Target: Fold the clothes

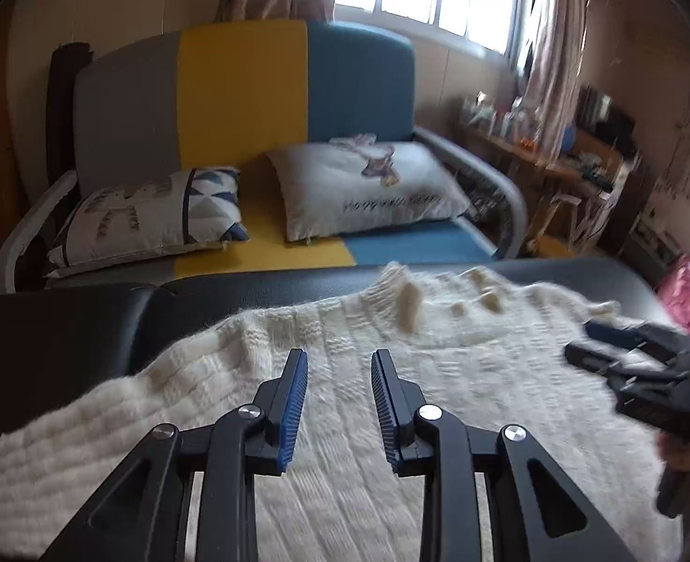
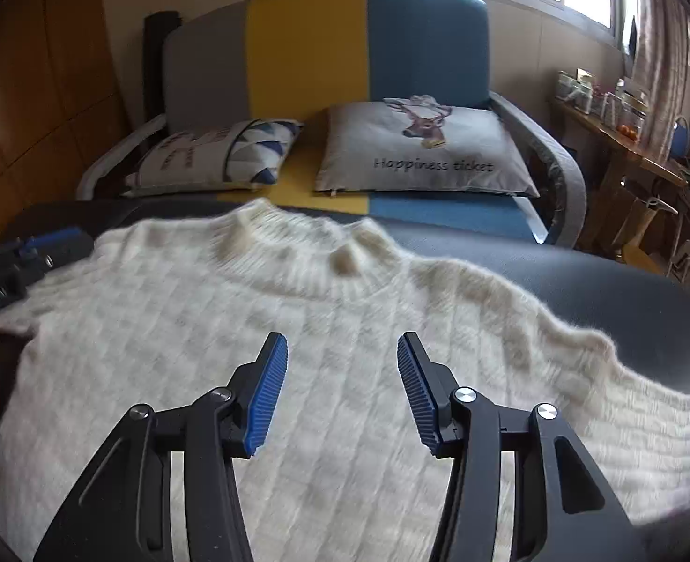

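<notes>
Cream sweater (image 2: pixel 298 374) lies flat on the dark bench (image 2: pixel 602 290); left hand-held gripper (image 1: pixel 339 403) and right hand-held gripper (image 2: pixel 342 393) both hover over it, jaws apart, holding nothing.

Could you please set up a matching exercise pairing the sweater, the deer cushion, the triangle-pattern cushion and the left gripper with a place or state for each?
Things:
1. sweater
2. deer cushion
3. triangle-pattern cushion
4. left gripper

Places or states:
A. on the sofa's blue side
B. jaws apart, holding nothing
C. spread flat on the dark surface
D. on the sofa's grey side

Pairs: 1-C, 2-A, 3-D, 4-B
</notes>
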Demonstrator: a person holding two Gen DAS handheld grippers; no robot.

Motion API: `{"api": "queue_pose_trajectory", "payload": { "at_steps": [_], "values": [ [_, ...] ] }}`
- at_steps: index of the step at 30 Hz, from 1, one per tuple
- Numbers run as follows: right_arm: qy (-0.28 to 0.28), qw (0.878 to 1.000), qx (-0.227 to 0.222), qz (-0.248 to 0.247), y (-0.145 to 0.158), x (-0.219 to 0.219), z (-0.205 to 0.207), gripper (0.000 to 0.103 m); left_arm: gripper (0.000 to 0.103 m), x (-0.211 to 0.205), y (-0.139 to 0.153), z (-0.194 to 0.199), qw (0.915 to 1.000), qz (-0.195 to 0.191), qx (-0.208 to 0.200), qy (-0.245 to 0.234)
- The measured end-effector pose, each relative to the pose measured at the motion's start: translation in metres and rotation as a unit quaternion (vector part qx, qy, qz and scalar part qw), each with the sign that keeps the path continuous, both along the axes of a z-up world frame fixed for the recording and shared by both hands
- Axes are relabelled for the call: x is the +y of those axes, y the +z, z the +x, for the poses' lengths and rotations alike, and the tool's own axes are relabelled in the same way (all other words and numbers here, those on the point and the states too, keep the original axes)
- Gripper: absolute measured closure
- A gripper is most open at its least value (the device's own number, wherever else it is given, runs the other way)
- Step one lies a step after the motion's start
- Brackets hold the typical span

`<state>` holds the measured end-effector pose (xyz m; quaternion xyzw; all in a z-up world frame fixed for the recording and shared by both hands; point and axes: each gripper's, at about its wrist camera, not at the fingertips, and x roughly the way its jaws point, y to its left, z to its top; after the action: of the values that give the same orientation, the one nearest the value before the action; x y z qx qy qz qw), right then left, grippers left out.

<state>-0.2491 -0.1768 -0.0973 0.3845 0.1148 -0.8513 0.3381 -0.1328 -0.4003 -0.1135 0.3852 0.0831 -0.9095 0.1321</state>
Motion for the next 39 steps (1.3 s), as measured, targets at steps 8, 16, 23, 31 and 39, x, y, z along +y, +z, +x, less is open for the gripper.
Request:
{"api": "queue_pose_trajectory", "payload": {
  "at_steps": [8,16,23,31,39],
  "values": [
    [0.008,0.999,-0.03,0.024,-0.029,0.005,-0.03,0.05,0.075,-0.009,-0.016,-0.003,0.9994,0.033,-0.002,0.002],
    [0.093,0.995,0.013,0.014,-0.013,-0.037,-0.033,0.05,0.075,0.013,-0.02,-0.061,0.9973,0.052,-0.006,-0.05],
    [0.103,0.994,-0.017,0.022,-0.035,-0.051,-0.057,0.049,0.075,0.007,-0.034,-0.069,0.9983,0.051,-0.023,-0.019],
    [0.084,0.996,-0.011,0.008,-0.022,-0.039,-0.056,0.05,0.075,0.011,-0.025,-0.066,0.9997,-0.016,-0.016,0.008],
    [0.051,0.998,-0.025,0.006,-0.016,-0.022,-0.058,0.05,0.075,0.006,-0.017,-0.05,0.9996,0.018,-0.016,0.012]
  ]
}}
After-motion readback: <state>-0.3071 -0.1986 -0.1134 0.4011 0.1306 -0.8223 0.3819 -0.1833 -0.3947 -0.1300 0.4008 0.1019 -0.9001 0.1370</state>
